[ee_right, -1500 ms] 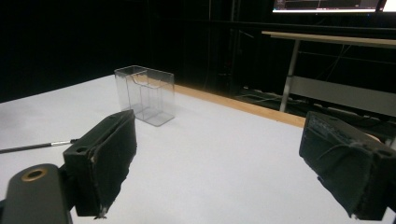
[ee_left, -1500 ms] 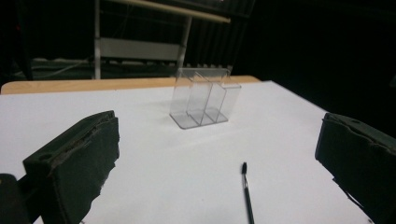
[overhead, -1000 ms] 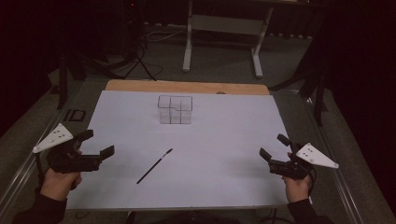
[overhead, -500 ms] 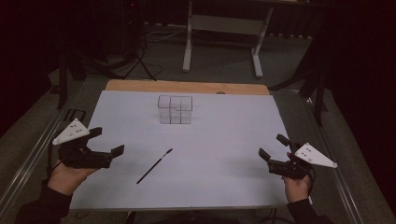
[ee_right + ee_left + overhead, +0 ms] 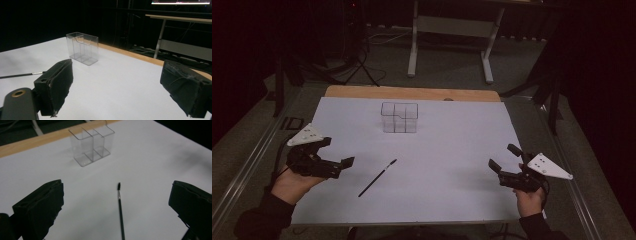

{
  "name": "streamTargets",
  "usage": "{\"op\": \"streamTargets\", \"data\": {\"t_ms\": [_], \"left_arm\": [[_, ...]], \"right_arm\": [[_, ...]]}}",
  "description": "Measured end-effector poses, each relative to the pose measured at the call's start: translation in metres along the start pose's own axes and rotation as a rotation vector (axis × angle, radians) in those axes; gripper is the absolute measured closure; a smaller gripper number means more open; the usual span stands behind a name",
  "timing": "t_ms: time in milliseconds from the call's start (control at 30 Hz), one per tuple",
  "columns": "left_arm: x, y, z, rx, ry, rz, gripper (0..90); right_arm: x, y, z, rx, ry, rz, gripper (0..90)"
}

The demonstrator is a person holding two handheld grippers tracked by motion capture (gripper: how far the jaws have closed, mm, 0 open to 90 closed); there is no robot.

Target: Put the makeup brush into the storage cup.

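Note:
A thin black brush (image 5: 377,178) lies slanted on the white sheet (image 5: 452,145), left of centre. A clear plastic holder (image 5: 399,117) with several compartments stands upright and empty toward the back. My left gripper (image 5: 337,151) is open just left of the brush, not touching it. In the left gripper view the brush (image 5: 120,212) lies between the wide-apart jaws of that gripper (image 5: 117,192), its tip toward the holder (image 5: 92,145). My right gripper (image 5: 503,156) is open near the sheet's right edge, holding nothing. The right gripper view shows its gripper (image 5: 117,75) facing the holder (image 5: 82,48), brush (image 5: 20,75) at left.
A wooden table edge (image 5: 412,93) runs behind the sheet. Beyond it stands a metal desk frame (image 5: 449,25) on the dark floor, with cables (image 5: 362,75) at the left. Grey rails (image 5: 257,155) flank the table on both sides.
My left gripper has moved right and slightly forward, closer to the brush. The right gripper, brush and holder have stayed put.

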State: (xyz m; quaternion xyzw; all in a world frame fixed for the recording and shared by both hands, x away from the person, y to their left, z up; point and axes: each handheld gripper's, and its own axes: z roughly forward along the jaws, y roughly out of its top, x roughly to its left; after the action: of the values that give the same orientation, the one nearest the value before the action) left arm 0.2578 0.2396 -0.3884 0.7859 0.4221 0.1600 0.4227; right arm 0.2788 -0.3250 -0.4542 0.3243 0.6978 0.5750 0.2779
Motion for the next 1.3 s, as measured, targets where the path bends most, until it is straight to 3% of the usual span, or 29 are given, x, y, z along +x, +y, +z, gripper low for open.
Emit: {"op": "streamTargets", "data": {"t_ms": [67,367,467,600,733,833,967,1300], "left_arm": [[-0.003,0.003,0.002,0.031,0.002,0.018,0.1],[-0.007,0.007,0.016,0.092,-0.02,0.003,0.2],[-0.008,0.007,0.022,0.133,-0.014,0.019,0.1],[-0.01,0.008,0.031,0.19,0.027,0.049,0.3],[-0.014,0.009,0.039,0.236,0.031,0.068,1.0],[-0.015,0.01,0.043,0.262,0.029,0.07,2.0],[-0.015,0.01,0.049,0.299,0.019,0.04,2.6],[-0.021,0.008,0.069,0.372,0.017,0.036,4.6]], "right_arm": [[0.0,0.0,0.0,0.001,0.0,0.0,10.7],[0.0,0.0,0.0,0.001,0.002,-0.001,10.7],[0.0,0.0,0.0,0.002,0.002,0.001,10.7],[0.0,0.0,0.001,0.002,0.003,-0.002,10.7],[0.0,0.0,0.001,0.003,0.002,-0.002,10.7],[0.0,0.0,0.001,0.003,0.003,-0.003,10.7],[0.001,0.0,0.001,0.004,0.004,-0.003,10.7],[0.001,0.0,0.002,0.007,0.004,-0.003,10.7]]}}
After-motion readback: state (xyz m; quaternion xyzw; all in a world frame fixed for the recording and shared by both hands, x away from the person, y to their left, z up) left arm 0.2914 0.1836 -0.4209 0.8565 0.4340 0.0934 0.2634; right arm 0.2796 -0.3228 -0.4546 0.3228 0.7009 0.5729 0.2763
